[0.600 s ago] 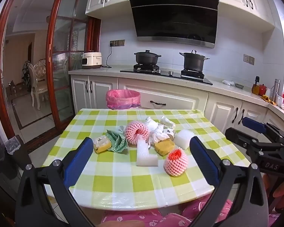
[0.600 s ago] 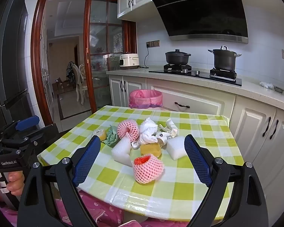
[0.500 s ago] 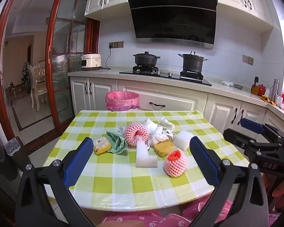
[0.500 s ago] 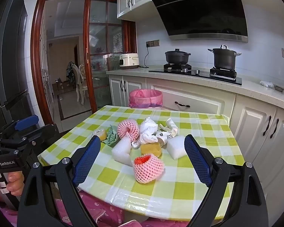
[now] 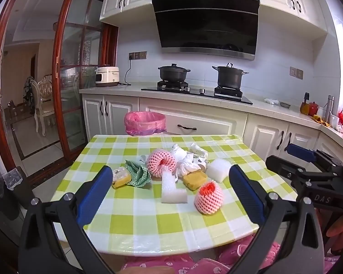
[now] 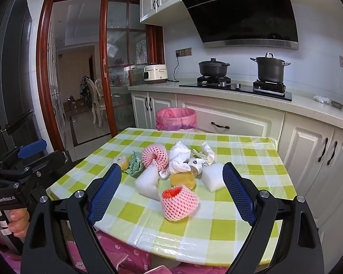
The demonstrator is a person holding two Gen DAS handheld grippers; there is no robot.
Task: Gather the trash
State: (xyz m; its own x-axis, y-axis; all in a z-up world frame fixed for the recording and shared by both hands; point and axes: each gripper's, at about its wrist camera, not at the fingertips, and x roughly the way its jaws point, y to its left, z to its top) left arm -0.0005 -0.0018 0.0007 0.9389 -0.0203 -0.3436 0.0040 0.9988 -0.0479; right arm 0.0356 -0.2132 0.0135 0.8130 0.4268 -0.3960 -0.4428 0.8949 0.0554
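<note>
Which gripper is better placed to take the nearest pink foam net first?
Right, probably. The right gripper is open with the foam net almost centred between its fingers. The left gripper is open too, but there the net lies off to its right.

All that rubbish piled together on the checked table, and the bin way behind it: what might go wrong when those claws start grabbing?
The pile is tight: closing on the near pink foam net could nudge the yellow sponge or L-shaped foam.

The pink-lined bin stands beyond the table's far edge, so a light piece could drop short.
</note>
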